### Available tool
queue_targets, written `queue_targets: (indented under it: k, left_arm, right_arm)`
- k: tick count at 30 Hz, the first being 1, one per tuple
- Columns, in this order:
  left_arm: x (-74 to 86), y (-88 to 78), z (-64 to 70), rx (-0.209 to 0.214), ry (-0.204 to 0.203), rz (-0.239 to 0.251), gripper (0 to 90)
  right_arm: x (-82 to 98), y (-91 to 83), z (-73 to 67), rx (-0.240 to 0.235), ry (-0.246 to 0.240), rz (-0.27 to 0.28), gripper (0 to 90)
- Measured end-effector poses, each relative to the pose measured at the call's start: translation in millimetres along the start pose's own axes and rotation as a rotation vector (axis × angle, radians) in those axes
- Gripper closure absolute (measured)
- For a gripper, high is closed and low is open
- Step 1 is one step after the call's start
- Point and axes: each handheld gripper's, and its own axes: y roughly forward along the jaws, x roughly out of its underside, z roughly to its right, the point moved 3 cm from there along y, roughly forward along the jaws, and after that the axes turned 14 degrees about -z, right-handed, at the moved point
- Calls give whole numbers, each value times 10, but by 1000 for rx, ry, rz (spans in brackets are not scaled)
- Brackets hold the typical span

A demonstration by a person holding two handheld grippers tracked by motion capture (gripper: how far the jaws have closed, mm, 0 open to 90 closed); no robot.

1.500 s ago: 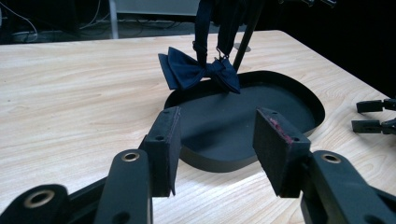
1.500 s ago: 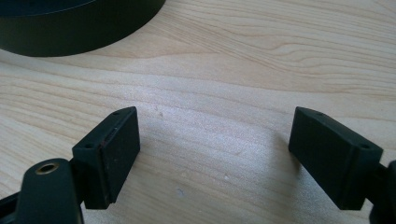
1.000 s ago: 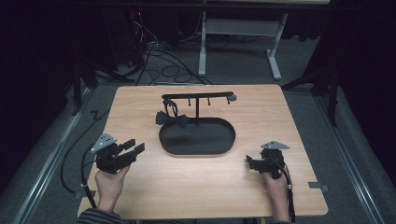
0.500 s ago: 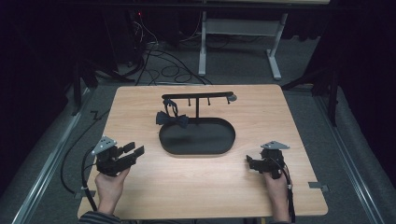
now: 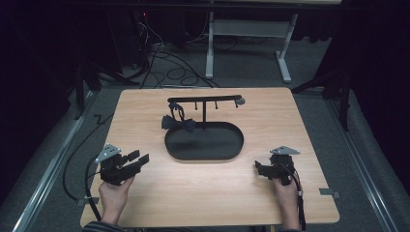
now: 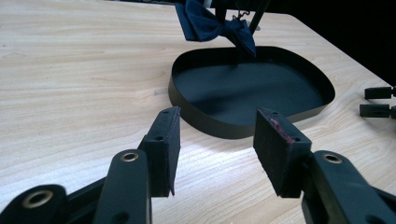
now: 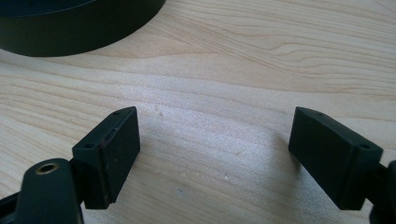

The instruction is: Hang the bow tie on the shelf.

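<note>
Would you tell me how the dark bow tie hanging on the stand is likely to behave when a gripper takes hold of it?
The bow tie looks like soft folded cloth, so it would probably crumple and droop rather than hold stiff. It hangs from the rack by a thin loop, so it may swing or snag when pulled. It is likely light, though the slim rack over the tray might tip.

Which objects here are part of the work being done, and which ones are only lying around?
Part of the work:
- bow tie, hanging on the stand
- black tray under it
- left gripper and right gripper, both open and holding nothing

Only lying around:
- cables on the floor
- white table frame behind
</note>
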Motion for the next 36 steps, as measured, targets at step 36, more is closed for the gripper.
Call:
queue_targets:
  k: [36]
  left_arm:
    - [135, 339, -57, -5, -23, -85, 514]
  right_arm:
    - [0, 0, 0, 0, 0, 0, 176]
